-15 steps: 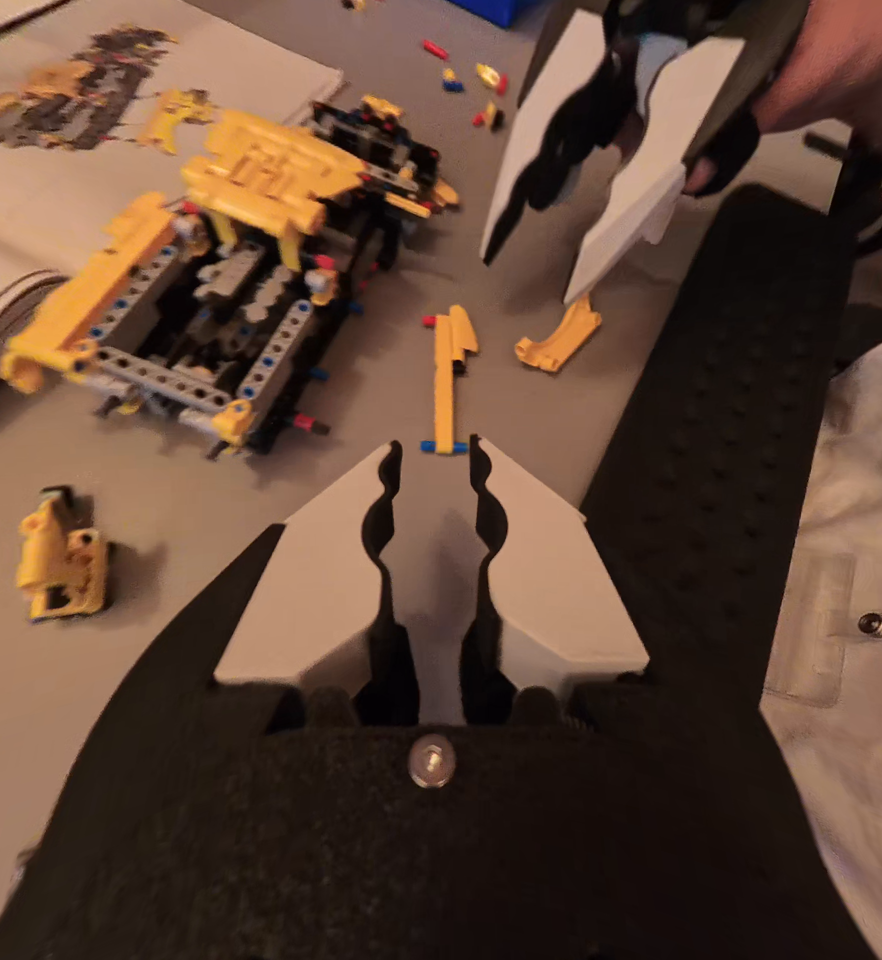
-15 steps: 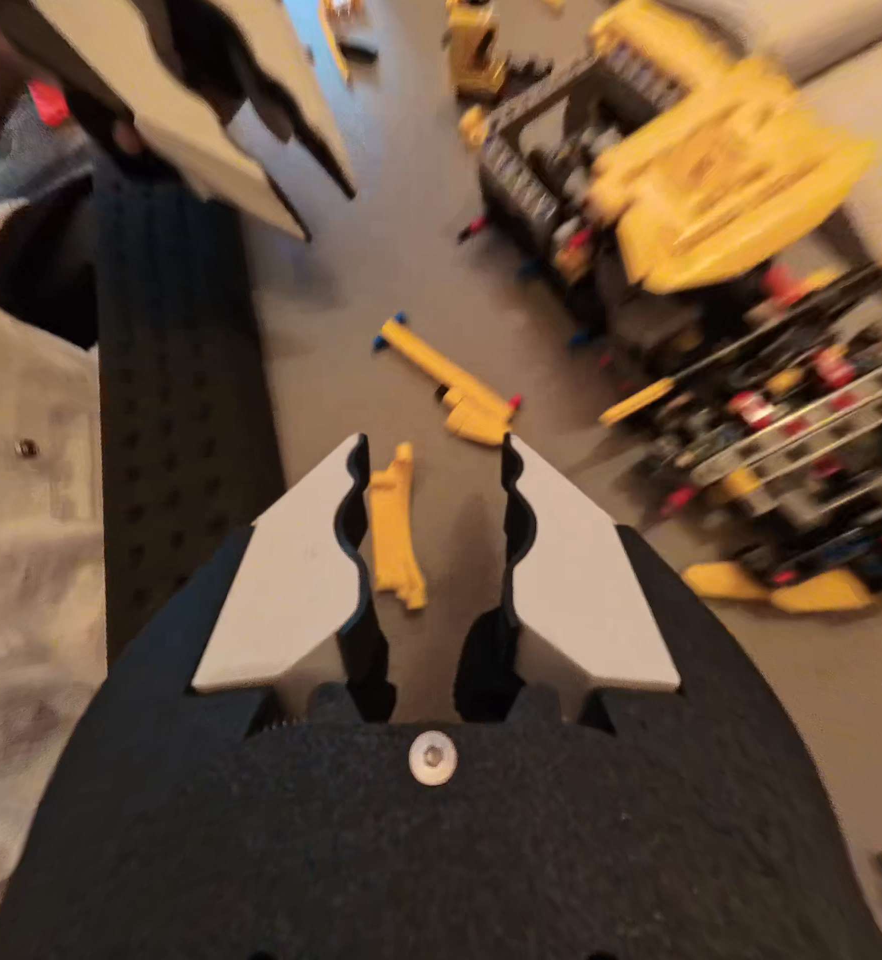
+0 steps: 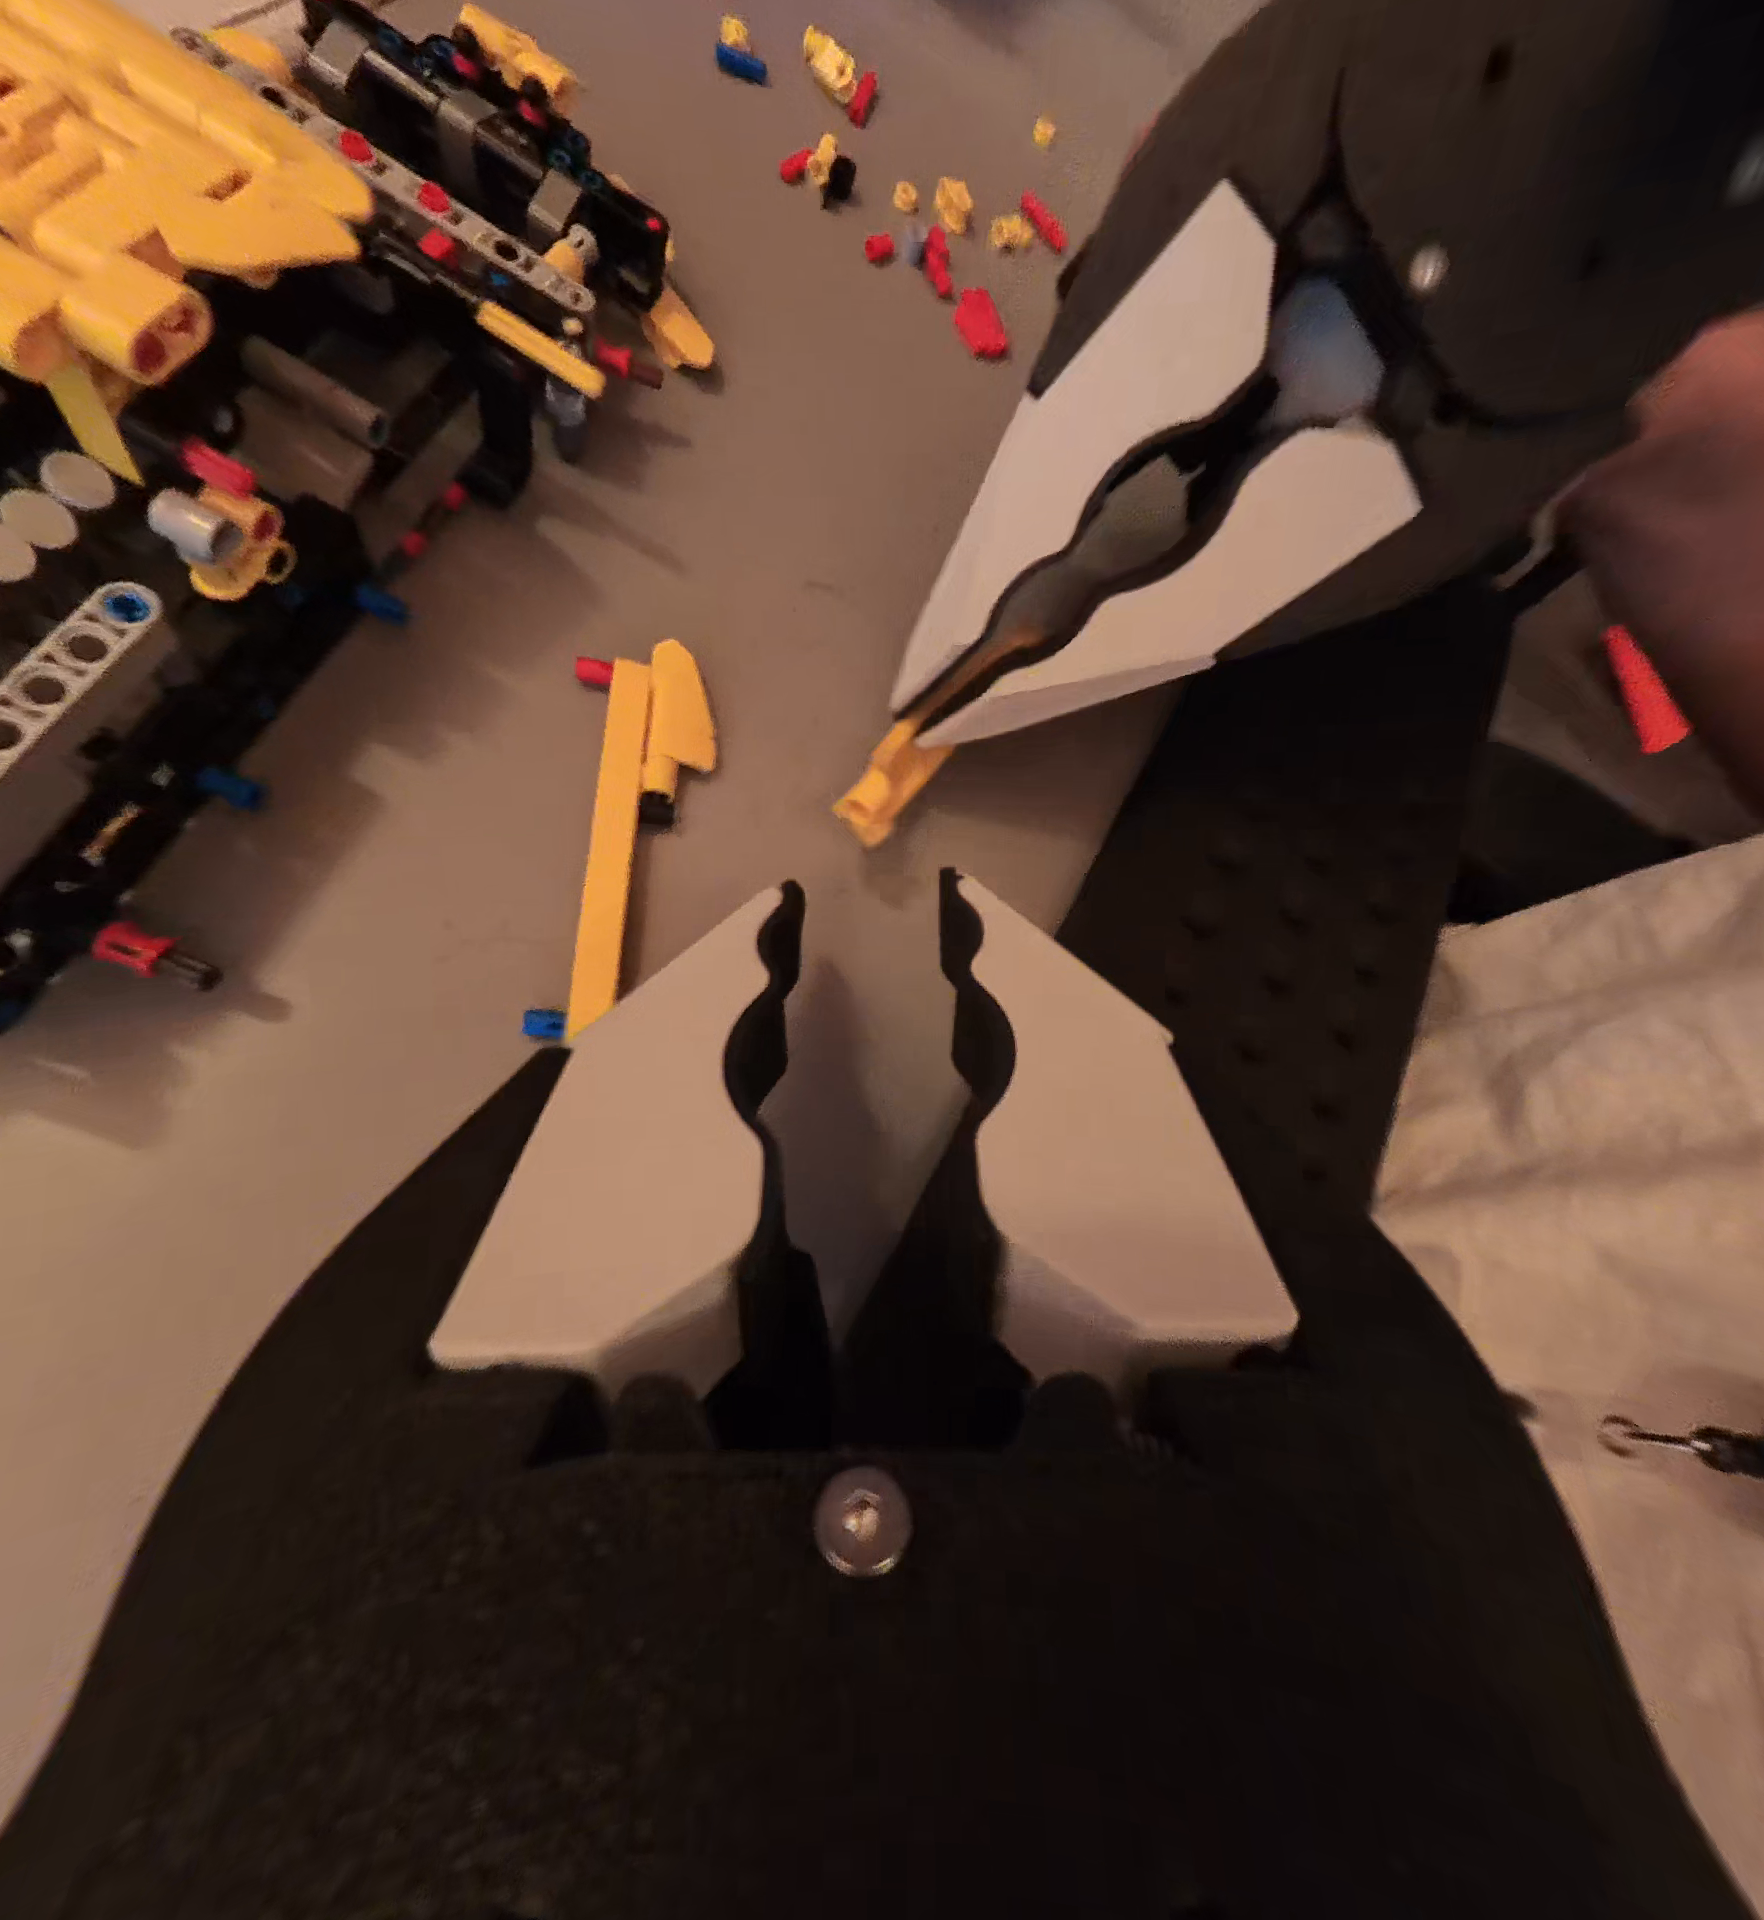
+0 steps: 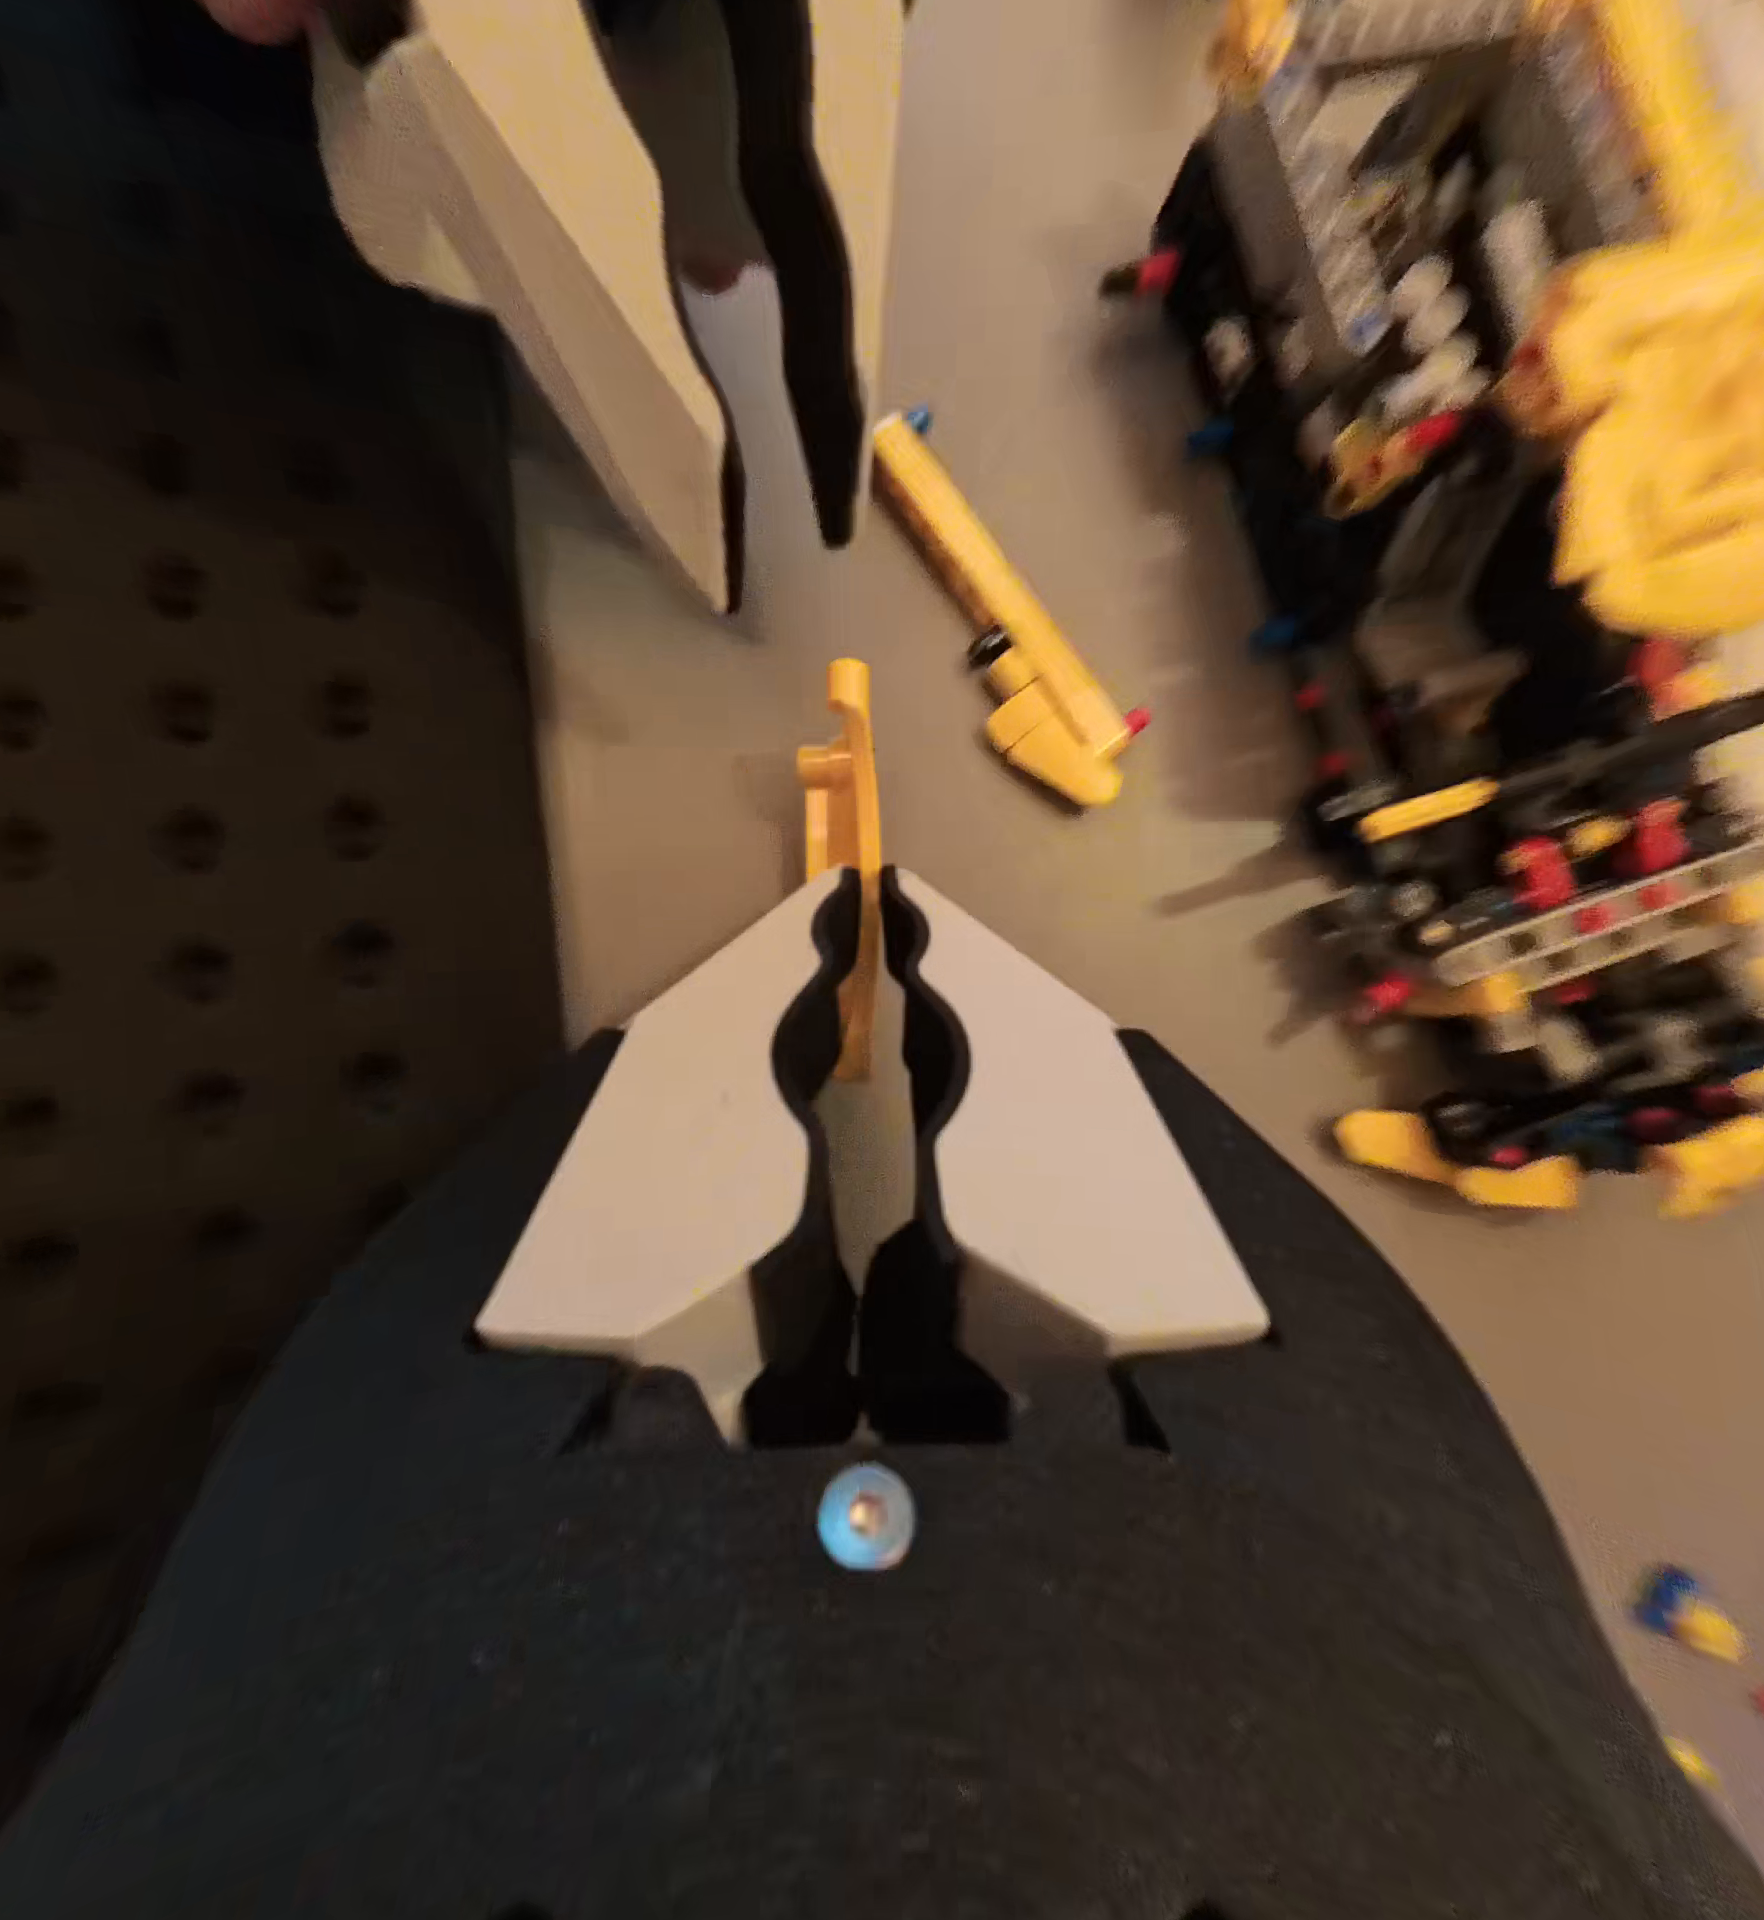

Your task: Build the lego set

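My right gripper (image 4: 862, 875) is shut on a curved yellow lego panel (image 4: 842, 769) and holds it edge-up at or just above the grey table. In the left wrist view the right gripper (image 3: 914, 727) comes in from the upper right with the panel's end (image 3: 883, 795) poking out of its tips. My left gripper (image 3: 867, 883) is open and empty, its tips just short of that panel; it also shows in the right wrist view (image 4: 784, 566). A long yellow beam sub-assembly (image 3: 613, 831) (image 4: 1003, 644) lies flat beside it. The big yellow-and-black model (image 3: 182, 343) (image 4: 1532, 727) stands beyond.
A black perforated mat (image 3: 1273, 935) (image 4: 182, 727) lies along the table's edge by both grippers. Several small red and yellow loose pieces (image 3: 940, 239) are scattered at the back. White cloth (image 3: 1636, 1195) is at the right. A hand (image 3: 1740, 520) holds the right gripper. Left tips to right tips: about 5 cm.
The right gripper has closed on the curved yellow panel, which lay flat between its open fingers. The left gripper has moved forward and right, past the near end of the long yellow beam.
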A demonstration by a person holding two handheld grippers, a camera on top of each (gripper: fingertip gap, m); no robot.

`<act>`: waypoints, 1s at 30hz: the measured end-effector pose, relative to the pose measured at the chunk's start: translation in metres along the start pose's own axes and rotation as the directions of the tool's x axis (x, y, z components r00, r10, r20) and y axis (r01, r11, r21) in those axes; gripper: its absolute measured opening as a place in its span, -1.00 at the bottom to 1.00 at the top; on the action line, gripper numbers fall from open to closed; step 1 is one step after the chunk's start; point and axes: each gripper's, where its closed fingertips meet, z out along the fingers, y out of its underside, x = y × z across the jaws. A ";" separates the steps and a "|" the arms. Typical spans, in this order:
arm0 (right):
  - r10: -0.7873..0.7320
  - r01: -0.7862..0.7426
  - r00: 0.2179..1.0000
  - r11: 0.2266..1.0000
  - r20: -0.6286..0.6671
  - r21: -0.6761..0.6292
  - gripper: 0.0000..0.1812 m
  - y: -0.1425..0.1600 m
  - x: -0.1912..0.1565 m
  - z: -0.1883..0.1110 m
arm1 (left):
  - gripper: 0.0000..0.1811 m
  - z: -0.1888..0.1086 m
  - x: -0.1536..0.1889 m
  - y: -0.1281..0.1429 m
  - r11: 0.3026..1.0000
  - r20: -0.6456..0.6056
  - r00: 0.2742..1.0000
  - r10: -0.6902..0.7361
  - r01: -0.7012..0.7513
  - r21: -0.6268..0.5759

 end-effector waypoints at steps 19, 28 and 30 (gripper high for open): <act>-0.045 0.144 0.966 0.912 -0.254 0.384 -0.90 -0.075 -0.002 -0.034 | -0.94 -0.022 0.003 -0.032 0.818 0.274 0.815 0.510 -0.559 0.140; -0.051 0.050 0.999 0.938 -0.005 0.344 -0.78 -0.082 -0.019 -0.027 | -0.94 -0.020 0.005 -0.018 0.619 0.267 0.591 0.761 -0.785 -0.025; -0.083 0.071 0.996 0.942 0.022 0.328 -0.77 -0.083 -0.024 -0.022 | -0.94 -0.020 0.009 -0.016 0.630 0.228 0.611 0.758 -0.776 -0.017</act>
